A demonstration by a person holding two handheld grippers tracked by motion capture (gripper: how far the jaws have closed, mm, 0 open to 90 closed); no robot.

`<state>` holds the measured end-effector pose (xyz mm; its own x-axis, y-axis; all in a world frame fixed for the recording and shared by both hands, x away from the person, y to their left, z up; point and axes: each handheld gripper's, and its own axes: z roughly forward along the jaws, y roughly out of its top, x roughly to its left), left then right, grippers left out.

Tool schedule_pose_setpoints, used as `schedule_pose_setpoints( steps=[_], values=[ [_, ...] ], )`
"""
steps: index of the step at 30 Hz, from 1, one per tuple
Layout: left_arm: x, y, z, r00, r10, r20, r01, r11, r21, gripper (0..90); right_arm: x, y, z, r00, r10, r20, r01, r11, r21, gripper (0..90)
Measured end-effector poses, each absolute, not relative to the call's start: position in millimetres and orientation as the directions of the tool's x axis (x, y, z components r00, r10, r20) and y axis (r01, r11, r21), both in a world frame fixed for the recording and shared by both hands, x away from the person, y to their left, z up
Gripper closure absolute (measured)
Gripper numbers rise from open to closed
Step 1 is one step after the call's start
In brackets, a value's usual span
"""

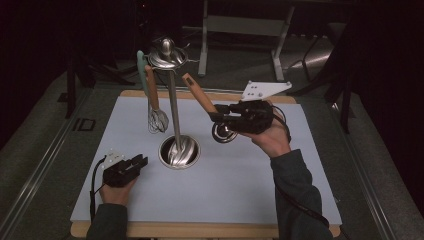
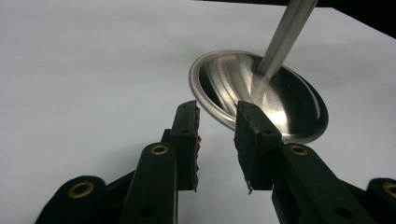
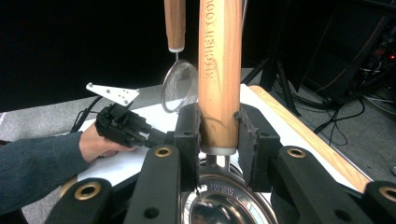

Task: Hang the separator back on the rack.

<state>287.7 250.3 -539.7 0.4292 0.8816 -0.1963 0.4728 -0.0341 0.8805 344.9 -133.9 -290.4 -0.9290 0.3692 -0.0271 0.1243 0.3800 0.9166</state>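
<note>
Right claw grips a wooden-handled ladle beside the utensil stand, not yet hung; a whisk already hangs. Left claw rests open and empty on the bench.

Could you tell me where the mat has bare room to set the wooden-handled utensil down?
Free: the mat between the stand base and the near edge, and the strip right of the right tongs, which grip the wooden-handled utensil. Crowded: the far middle, around the stand pole and hanging whisk. The left tongs sit near-left.
</note>
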Motion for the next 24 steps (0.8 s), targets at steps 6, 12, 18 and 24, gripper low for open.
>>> schedule_pose_setpoints(
  steps=[6, 12, 18, 24],
  values=[
    [288, 250, -540, 0.43, 0.881, -0.197, 0.473, -0.034, 0.88, 70.1, 344, -134, -286, -0.931, 0.365, -0.022, 0.123, 0.368, 0.922, 70.9],
    [288, 251, -540, 0.43, 0.881, -0.197, 0.472, -0.034, 0.881, 70.1, 343, -132, -282, -0.933, 0.359, -0.021, 0.116, 0.358, 0.926, 70.9],
    [288, 251, -540, 0.43, 0.881, -0.197, 0.473, -0.034, 0.881, 70.1, 343, -131, -279, -0.935, 0.355, -0.023, 0.111, 0.352, 0.929, 70.9],
    [287, 251, -540, 0.432, 0.881, -0.195, 0.472, -0.037, 0.881, 70.1, 342, -130, -276, -0.937, 0.35, -0.02, 0.109, 0.346, 0.932, 70.9]
  ],
)
